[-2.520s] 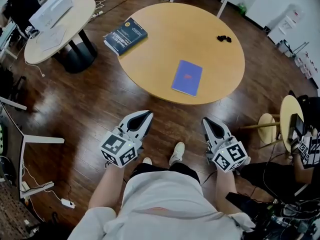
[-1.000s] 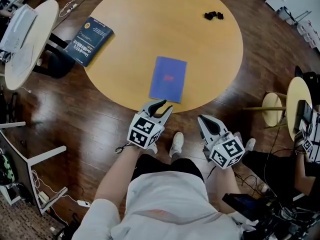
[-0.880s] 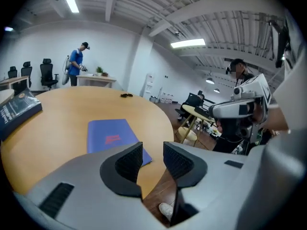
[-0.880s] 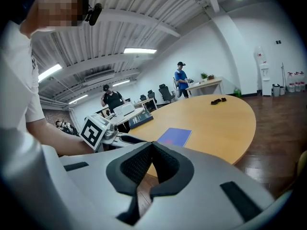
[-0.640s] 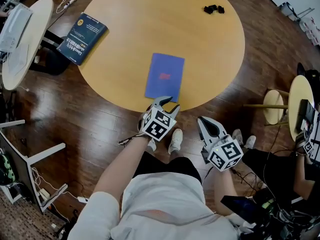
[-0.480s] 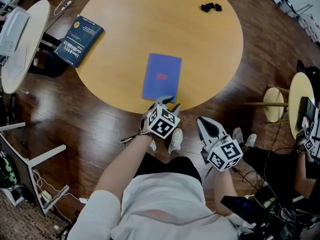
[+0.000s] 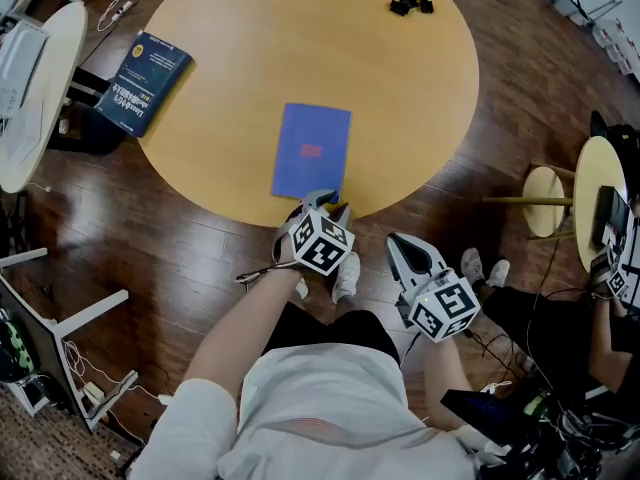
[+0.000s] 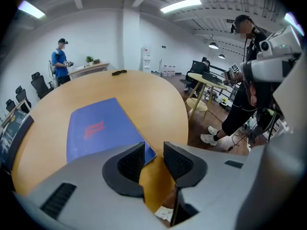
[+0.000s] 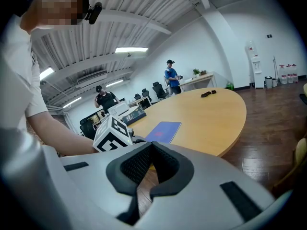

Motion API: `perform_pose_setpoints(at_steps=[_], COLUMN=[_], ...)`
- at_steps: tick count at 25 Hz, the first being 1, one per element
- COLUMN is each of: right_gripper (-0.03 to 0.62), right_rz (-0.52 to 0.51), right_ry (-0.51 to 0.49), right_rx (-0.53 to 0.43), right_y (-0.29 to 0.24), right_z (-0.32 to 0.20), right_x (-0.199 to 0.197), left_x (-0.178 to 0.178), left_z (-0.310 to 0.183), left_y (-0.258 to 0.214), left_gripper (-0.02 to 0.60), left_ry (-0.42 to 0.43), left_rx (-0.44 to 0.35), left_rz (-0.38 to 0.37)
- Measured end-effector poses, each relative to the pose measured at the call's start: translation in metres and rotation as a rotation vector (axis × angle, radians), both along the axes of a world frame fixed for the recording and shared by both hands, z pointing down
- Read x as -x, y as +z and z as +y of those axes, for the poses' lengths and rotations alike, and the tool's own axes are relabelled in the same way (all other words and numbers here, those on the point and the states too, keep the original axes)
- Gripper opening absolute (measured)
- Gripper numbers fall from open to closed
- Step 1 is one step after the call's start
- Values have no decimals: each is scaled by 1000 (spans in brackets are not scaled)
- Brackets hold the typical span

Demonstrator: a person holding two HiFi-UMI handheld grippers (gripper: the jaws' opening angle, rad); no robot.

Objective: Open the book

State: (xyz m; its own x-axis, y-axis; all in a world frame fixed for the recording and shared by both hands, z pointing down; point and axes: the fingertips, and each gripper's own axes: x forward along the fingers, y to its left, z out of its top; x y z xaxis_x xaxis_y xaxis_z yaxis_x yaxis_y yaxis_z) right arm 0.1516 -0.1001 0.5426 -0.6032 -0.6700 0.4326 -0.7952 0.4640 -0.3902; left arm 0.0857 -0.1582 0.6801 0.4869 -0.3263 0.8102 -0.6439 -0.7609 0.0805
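Observation:
A thin blue book [image 7: 312, 151] with a red mark lies shut on the round wooden table [image 7: 400, 98], near its front edge. My left gripper [image 7: 325, 204] points down at the book's near right corner. In the left gripper view the jaws [image 8: 153, 150] stand apart and are closing; the book [image 8: 96, 128] shows its corner in the gap, and the pads do not press on it. My right gripper [image 7: 398, 244] hangs off the table over the floor, to the right, jaws shut and empty. The right gripper view [image 9: 152, 146] shows the book [image 9: 163, 131] farther off.
A thick dark blue book [image 7: 145, 80] overhangs the table's far left edge. Small black objects [image 7: 411, 6] lie at the far side. A pale round side table [image 7: 30, 88] stands left, a stool [image 7: 545, 203] right. Other people stand around the room.
My left gripper has come forward and down from beside my legs to the table's near edge at the book's corner, and its jaws stand wider. The right gripper has hardly moved.

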Motion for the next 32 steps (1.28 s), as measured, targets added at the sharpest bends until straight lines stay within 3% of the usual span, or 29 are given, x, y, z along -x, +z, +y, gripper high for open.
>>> perform_pose_setpoints(at_steps=[4, 13, 18, 28, 32], right_gripper=[-3, -3, -3, -3, -3], right_rz=[0, -1, -9, -19, -19], right_ry=[-7, -16, -23, -22, -26], right_rx=[4, 8, 11, 17, 18], right_y=[0, -2, 5, 9, 9], right_z=[-2, 1, -3, -2, -2], right_x=[1, 8, 4, 3, 5], left_x=[6, 6, -2, -11, 1], left_z=[-2, 3, 2, 5, 0], left_y=[3, 0, 3, -25, -57], left_gripper=[84, 72, 12, 9, 9], left_ry=[-32, -11, -51, -90, -163], left_rx=[15, -31, 5, 44, 33], left_rz=[0, -75, -32, 102, 211])
